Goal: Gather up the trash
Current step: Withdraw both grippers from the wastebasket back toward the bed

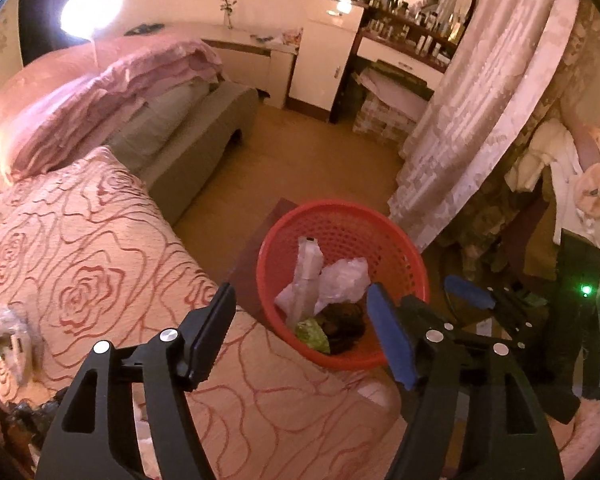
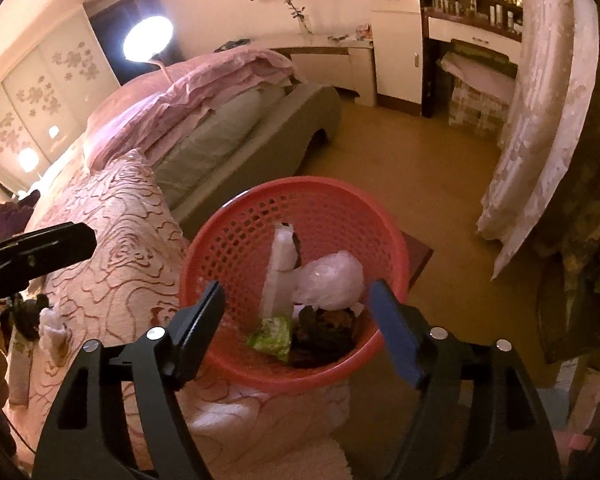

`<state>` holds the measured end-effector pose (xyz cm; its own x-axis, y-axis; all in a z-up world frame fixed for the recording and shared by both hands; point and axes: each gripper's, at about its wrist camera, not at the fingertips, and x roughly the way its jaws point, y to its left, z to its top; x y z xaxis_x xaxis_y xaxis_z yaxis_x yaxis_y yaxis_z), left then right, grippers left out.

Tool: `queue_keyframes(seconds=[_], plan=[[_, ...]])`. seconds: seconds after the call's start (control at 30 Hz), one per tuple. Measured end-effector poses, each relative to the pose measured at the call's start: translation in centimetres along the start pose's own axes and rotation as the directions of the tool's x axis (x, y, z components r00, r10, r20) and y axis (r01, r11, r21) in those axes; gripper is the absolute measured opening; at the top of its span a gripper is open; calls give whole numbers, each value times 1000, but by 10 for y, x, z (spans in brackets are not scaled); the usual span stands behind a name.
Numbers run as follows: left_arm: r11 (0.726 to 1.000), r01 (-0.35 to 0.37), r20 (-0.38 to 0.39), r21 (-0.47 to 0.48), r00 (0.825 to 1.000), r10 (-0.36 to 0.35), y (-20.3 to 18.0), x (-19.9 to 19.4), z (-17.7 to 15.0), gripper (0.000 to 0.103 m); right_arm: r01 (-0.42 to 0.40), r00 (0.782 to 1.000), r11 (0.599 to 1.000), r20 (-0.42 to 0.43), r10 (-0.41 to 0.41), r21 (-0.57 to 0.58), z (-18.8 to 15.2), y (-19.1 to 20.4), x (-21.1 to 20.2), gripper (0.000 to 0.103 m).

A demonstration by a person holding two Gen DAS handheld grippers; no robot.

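A red mesh basket (image 1: 396, 240) (image 2: 236, 240) stands on a low wooden stand beside the bed. It holds a white bottle (image 1: 308, 276) (image 2: 280, 268), a crumpled clear bag (image 1: 346, 280) (image 2: 332, 276), a green wrapper (image 1: 312, 334) (image 2: 272, 334) and dark scraps (image 2: 324, 332). My left gripper (image 1: 302, 330) is open and empty above the bed edge, just left of the basket. My right gripper (image 2: 296, 328) is open and empty over the basket's near rim; it also shows in the left wrist view (image 1: 470, 294). A clear plastic wrapper (image 1: 6, 340) (image 2: 54, 330) lies on the bedspread.
The bed with a pink rose-pattern spread (image 1: 80, 248) fills the left. A lace curtain (image 1: 460, 120) and hanging clothes (image 1: 560, 176) are on the right. A white cabinet (image 1: 324, 60) and a cluttered vanity (image 1: 412, 28) stand at the far wall across bare floor (image 1: 320, 160).
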<state>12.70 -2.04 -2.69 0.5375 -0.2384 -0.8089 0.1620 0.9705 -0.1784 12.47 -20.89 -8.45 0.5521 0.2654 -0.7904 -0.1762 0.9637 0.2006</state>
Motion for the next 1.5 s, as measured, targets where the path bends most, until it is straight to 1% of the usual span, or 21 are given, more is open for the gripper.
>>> queue_keyframes(seconds=[0.2,0.33,0.5,0.7,0.83,1.0,1.2,1.37,1.43,1.5], plan=[[1000,-30,42,-2,999,30,7,-23,-12,67,-34,999,999,1,34,-26,-5,19,-8,74],[996,-85,70,-13,994,85,16,-40,-25,67,-63,998,996,-4,63,-58,-7,37,-8,74],[988,-156,104,-7,982,156,22,-63,-46,68,-106,994,988,-29,104,-109,-10,62,-4,75],[981,-182,96,-64,978,188,45,-79,-64,68,-150,988,976,-53,144,-154,-16,88,-1,75],[971,-200,81,-129,974,211,69,-89,-79,68,-182,982,967,-74,172,-179,-21,103,-1,75],[947,-236,74,-218,964,257,101,-107,-97,68,-239,969,948,-110,220,-208,-27,122,0,75],[902,-292,71,-317,941,330,138,-133,-120,68,-309,947,922,-162,277,-232,-34,148,1,75],[870,-310,59,-384,932,358,160,-149,-139,68,-366,927,889,-190,322,-277,-38,178,-1,75],[864,-313,55,-395,931,362,164,-152,-145,68,-373,925,877,-193,327,-301,-39,189,-1,75],[866,-313,49,-390,932,360,165,-154,-150,68,-376,925,862,-191,328,-340,-42,201,0,75]])
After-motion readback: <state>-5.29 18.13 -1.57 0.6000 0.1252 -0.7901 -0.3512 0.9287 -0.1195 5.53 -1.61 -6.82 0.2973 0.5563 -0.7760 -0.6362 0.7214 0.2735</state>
